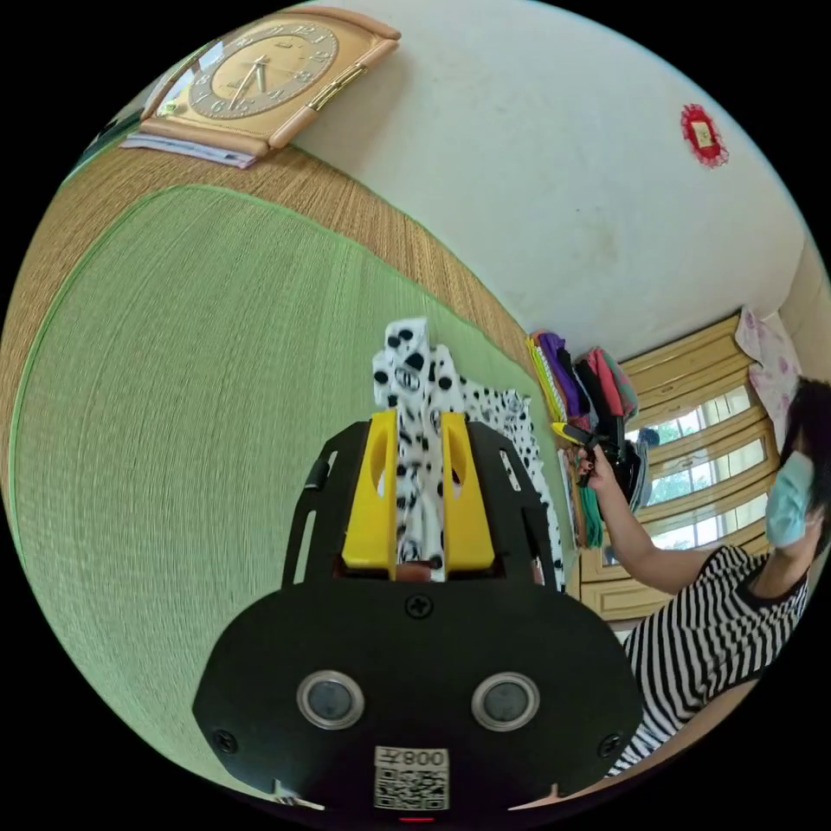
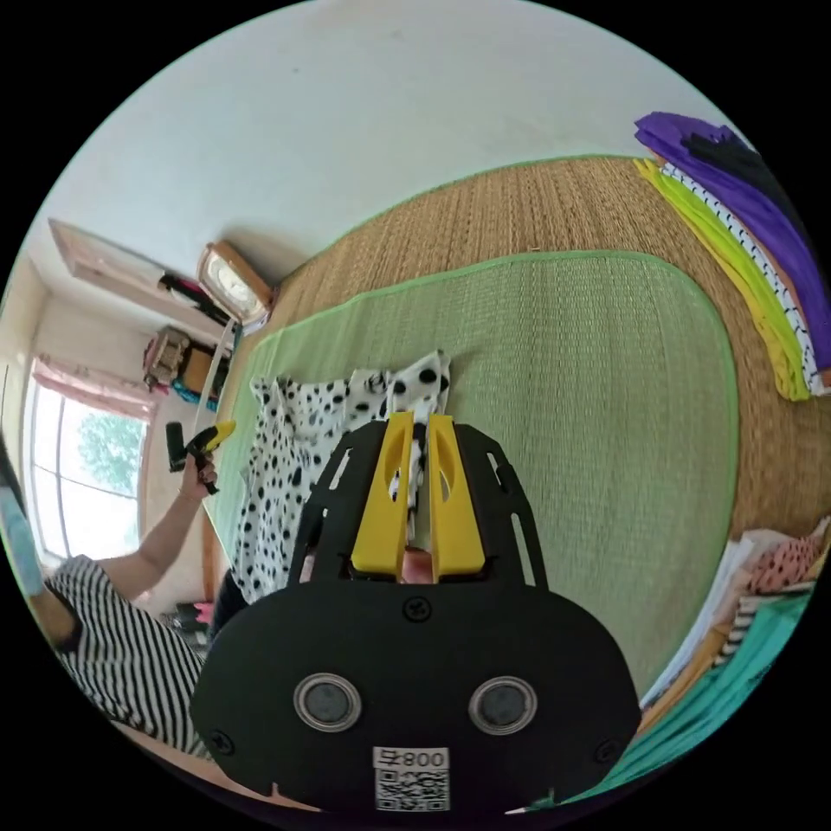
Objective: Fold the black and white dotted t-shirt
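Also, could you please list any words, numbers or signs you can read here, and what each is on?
Nothing can be quoted with confidence.
Clock: numerals ring the dial, too small and skewed.
Wall ornament: gold centre, blurred.
T-shirt: round marks among the dots, too small.
Left gripper: sticker with a code and short print, not quoted.
Right gripper: sticker, likewise.
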### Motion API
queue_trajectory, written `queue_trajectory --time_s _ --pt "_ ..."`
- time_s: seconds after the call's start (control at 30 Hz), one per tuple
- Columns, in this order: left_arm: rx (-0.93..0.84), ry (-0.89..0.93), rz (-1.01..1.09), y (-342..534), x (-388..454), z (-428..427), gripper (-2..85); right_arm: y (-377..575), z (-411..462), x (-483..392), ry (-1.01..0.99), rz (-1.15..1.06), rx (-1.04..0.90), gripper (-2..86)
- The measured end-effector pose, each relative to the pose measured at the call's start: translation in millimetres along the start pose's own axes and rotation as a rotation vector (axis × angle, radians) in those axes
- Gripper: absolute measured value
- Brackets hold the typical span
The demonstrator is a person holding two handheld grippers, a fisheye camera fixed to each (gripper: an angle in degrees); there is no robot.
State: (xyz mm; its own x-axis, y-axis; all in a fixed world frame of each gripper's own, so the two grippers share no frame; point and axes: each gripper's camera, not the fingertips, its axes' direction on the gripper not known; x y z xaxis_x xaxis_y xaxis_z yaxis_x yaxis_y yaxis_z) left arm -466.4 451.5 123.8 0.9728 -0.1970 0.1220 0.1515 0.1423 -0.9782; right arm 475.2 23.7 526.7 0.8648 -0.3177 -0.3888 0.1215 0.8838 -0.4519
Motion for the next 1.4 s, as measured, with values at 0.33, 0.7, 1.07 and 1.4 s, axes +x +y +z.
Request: queue_trajectory --time_s 0.33,0.7,1.07,1.4 --pt "-0.131 -0.081 -0.073 47.0 2.2 31.2 7.2 84.3 42.6 -49.4 0.207 -0.087 -0.202 5.5" --pt "-0.096 -0.173 -0.025 33.4 37.6 47.2 1.7 75.7 59.2 -61.0 0.25 -0.039 -0.176 1.3" --pt "0.056 -0.185 0.007 34.9 81.6 75.6 6.3 70.6 62.4 -55.4 0.275 0.096 -0.074 0.9" --pt "-0.309 -0.172 0.711 -23.7 234.8 244.4 7.8 -2.9 154.1 -206.6 0.118 -0.568 -0.125 4.8"
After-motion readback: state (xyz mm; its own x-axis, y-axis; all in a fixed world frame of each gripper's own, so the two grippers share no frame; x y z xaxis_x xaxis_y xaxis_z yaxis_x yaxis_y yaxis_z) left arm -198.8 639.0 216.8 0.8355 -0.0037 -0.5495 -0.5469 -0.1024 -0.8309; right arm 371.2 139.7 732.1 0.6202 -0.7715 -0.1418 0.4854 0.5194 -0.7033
